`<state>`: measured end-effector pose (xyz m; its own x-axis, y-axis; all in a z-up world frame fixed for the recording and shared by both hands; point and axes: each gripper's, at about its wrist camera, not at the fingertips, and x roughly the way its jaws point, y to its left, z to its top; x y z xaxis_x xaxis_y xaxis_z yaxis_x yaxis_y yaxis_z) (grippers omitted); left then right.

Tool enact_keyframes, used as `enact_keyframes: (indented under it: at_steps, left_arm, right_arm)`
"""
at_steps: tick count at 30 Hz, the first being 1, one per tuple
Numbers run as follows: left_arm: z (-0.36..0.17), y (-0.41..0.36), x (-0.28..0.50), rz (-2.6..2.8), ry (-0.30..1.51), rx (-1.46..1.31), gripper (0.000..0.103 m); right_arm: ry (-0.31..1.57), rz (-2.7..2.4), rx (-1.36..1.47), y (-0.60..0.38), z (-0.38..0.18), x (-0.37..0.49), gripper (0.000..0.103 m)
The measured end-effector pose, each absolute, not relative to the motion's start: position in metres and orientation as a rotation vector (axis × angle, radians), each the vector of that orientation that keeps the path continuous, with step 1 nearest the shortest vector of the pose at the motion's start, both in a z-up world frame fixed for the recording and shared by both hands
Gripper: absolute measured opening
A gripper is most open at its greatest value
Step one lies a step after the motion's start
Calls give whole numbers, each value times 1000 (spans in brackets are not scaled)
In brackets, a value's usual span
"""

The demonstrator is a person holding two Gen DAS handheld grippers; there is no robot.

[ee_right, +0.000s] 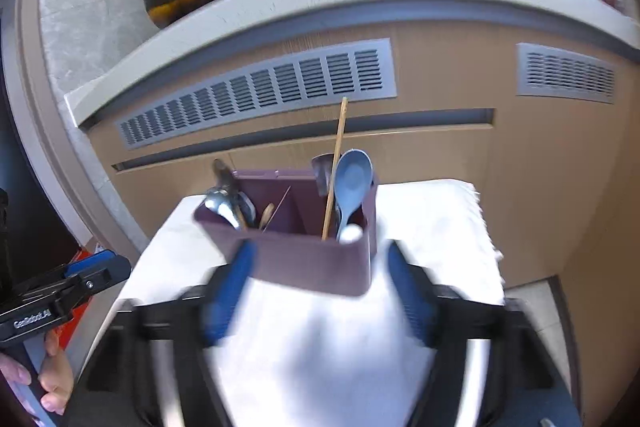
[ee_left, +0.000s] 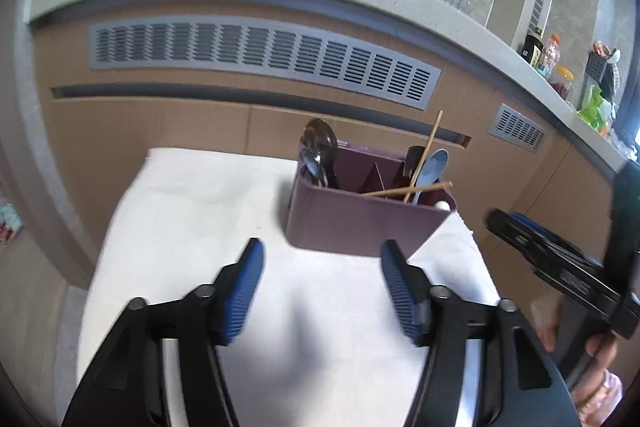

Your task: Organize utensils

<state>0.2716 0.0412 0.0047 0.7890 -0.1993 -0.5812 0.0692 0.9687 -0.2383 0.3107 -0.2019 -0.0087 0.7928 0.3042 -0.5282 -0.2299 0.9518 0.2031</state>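
Here, a maroon utensil holder (ee_left: 360, 223) stands upright on a white cloth (ee_left: 192, 219) that covers the desk, towards its far edge, close to the wooden cabinet front (ee_left: 160, 123) with its grey vent grilles (ee_left: 264, 55). Inner walls split the holder into compartments. In the left one sit metal spoons (ee_left: 318, 151), bowls up. In the right one a light blue spoon (ee_left: 430, 169) stands bowl upward beside a darker utensil (ee_left: 412, 157) and a wooden chopstick (ee_left: 426, 153), which rises steeply out of the holder and leans slightly. A second chopstick (ee_left: 408, 190) lies almost level across the holder's top in the left wrist view, its long axis running from the middle divider towards the right wall. A small white rounded thing (ee_left: 443, 205) shows at the right front corner; what it is cannot be made out.

The utensil handles are hidden inside the holder. The right wrist view is smeared by motion blur.

The left gripper (ee_left: 322, 287) is released, its blue pads wide apart above the cloth, short of the holder. The right gripper (ee_right: 320, 291) is likewise spread wide, its blurred pads to either side of the holder's near face; whether they touch it cannot be told.
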Motion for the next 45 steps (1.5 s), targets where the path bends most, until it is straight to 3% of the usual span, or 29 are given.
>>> enact_keyframes:
  at_steps: [1,3,11,45]
  left_arm:
    - [6,41,260,-124,626,-199,76]
    - [8,38,236,-96,592,-179,86]
    - [6,25,157,7,481,-82,103]
    - [-7,-3,135,-24,553,-13,103]
  right_arm:
    - [571,275,125,-202,-5,296,94]
    - [538,234,104,-202,-2,267,102]
    - [543,185,19,-205,-5,196,103]
    - [564,123,-5,-209,-22,156,103]
